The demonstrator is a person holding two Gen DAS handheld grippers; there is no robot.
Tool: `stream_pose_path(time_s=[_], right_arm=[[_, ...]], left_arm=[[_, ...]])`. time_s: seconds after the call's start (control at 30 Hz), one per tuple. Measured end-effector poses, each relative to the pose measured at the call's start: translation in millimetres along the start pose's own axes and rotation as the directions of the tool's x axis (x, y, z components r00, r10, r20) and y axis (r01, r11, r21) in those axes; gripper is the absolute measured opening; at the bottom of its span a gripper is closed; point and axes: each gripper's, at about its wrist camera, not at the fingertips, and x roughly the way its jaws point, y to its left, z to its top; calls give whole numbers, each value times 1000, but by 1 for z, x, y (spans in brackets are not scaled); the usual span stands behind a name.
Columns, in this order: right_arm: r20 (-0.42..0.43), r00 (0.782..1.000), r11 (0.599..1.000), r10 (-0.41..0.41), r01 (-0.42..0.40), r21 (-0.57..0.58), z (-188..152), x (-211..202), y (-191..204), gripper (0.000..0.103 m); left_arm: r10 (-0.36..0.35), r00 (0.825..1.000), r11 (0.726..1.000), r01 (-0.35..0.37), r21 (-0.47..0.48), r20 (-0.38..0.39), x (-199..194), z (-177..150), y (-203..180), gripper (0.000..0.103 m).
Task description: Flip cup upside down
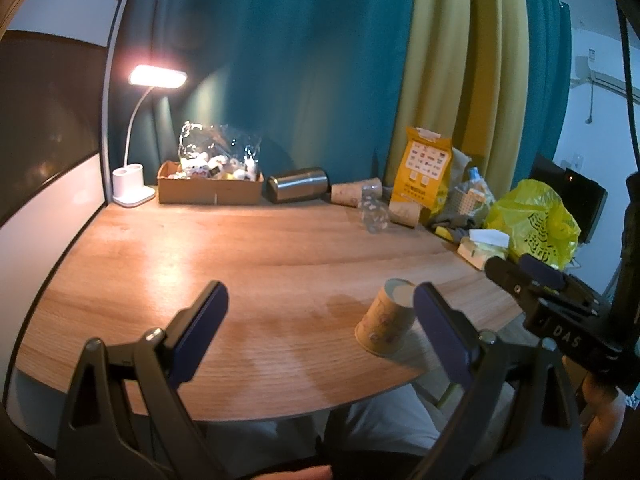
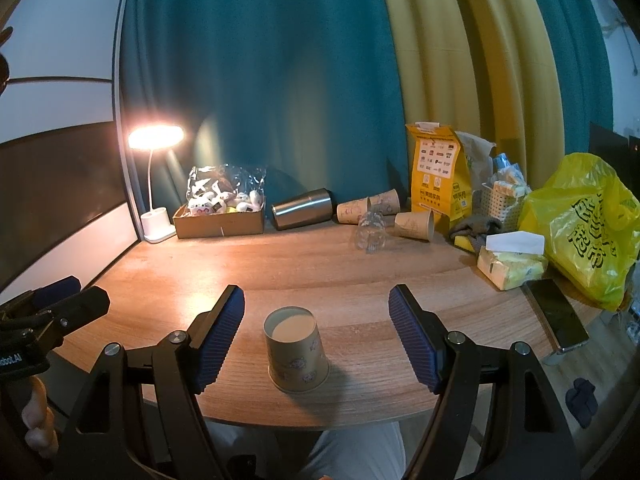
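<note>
A brown paper cup (image 2: 296, 350) stands upside down on the wooden table (image 2: 360, 272), near its front edge, wide rim down and white base up. My right gripper (image 2: 316, 340) is open, its blue pads either side of the cup and not touching it. In the left wrist view the same cup (image 1: 386, 322) sits just left of my left gripper's right finger. My left gripper (image 1: 320, 332) is open and empty. The right gripper (image 1: 532, 276) shows at the right of that view, and the left gripper (image 2: 60, 296) at the left edge of the right wrist view.
Along the back stand a lit desk lamp (image 2: 156, 184), a cardboard box of small items (image 2: 220, 220), a steel tumbler on its side (image 2: 302, 208), several paper cups lying down (image 2: 414, 222) and a clear plastic cup (image 2: 370, 234). At the right are a yellow pouch (image 2: 438, 172), tissues (image 2: 510, 260), a phone (image 2: 556, 314) and a yellow bag (image 2: 584, 228).
</note>
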Motion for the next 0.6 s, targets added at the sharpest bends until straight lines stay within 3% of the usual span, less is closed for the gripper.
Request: stream_pose_path(time_s=[0.6], right_arm=[[-1, 1000, 1000, 2, -2, 1, -1, 1, 1, 78]], left_arm=[[0, 1000, 1000, 0, 3, 1, 0, 0, 0, 95]])
